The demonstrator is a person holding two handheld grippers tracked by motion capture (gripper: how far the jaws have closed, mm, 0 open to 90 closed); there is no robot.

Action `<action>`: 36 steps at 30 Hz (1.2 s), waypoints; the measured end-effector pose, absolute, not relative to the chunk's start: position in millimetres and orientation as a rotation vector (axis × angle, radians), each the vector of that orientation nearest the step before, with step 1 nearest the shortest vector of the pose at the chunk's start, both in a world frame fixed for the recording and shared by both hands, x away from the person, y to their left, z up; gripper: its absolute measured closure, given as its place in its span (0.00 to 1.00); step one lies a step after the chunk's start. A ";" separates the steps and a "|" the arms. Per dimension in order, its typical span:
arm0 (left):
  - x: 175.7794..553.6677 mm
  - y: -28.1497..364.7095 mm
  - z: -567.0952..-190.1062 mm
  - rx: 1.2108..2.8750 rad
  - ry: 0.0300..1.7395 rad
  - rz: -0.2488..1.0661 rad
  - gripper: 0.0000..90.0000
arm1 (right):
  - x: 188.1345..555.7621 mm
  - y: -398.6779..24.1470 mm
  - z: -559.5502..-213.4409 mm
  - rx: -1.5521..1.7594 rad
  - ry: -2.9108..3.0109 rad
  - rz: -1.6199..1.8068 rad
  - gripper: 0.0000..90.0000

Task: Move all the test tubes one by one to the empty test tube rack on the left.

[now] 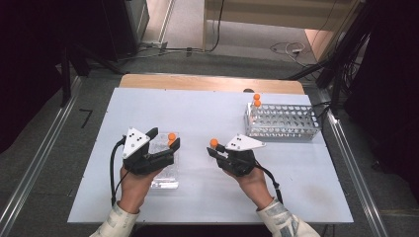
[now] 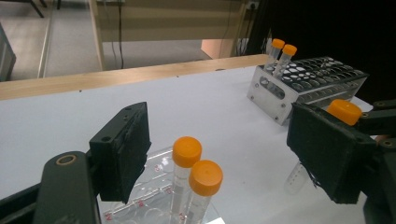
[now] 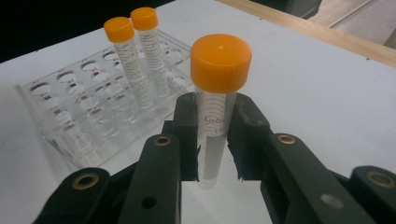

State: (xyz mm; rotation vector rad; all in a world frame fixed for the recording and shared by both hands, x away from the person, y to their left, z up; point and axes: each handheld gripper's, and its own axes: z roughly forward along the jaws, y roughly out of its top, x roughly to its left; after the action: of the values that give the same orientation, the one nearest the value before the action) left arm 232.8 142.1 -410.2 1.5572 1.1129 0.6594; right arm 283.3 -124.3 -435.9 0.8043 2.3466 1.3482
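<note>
My right gripper (image 1: 215, 150) (image 3: 215, 128) is shut on an upright clear tube with an orange cap (image 1: 214, 142) (image 3: 220, 56), held just above the white table near its middle. That held tube's cap (image 2: 344, 111) peeks out behind the right jaw in the left gripper view. My left gripper (image 1: 164, 138) (image 2: 224, 144) is open, one jaw on either side of two orange-capped tubes (image 1: 171, 139) (image 2: 194, 170) without touching them. They stand in a clear plastic rack (image 1: 165, 177) (image 2: 149, 198) (image 3: 60, 116). The same two tubes (image 3: 135, 56) stand beyond the held one in the right gripper view.
A metal tube rack (image 1: 284, 123) (image 2: 303, 86) stands at the back right of the table (image 1: 207, 106), with two orange-capped tubes (image 1: 256, 100) (image 2: 282, 53) in its left end. A wooden strip (image 1: 207, 83) runs along the far edge.
</note>
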 end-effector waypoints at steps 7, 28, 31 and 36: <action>228.7 132.5 -409.4 1.579 1.080 0.634 0.23 | 279.4 -116.7 -439.2 0.777 2.367 1.346 0.80; 221.5 97.2 -420.3 1.723 0.941 0.496 0.42 | 263.4 -95.8 -443.3 0.686 2.428 1.359 0.80; 221.7 94.6 -422.8 1.733 0.930 0.489 0.48 | 260.7 -93.1 -443.5 0.676 2.438 1.359 0.80; 221.5 91.6 -426.8 1.747 0.918 0.487 0.59 | 258.1 -91.0 -443.7 0.669 2.446 1.367 0.80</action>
State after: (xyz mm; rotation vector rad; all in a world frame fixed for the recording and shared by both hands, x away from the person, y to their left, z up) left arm 221.5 91.6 -426.8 1.7472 0.9181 0.4869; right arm 258.1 -91.0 -443.7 0.6694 2.4465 1.3674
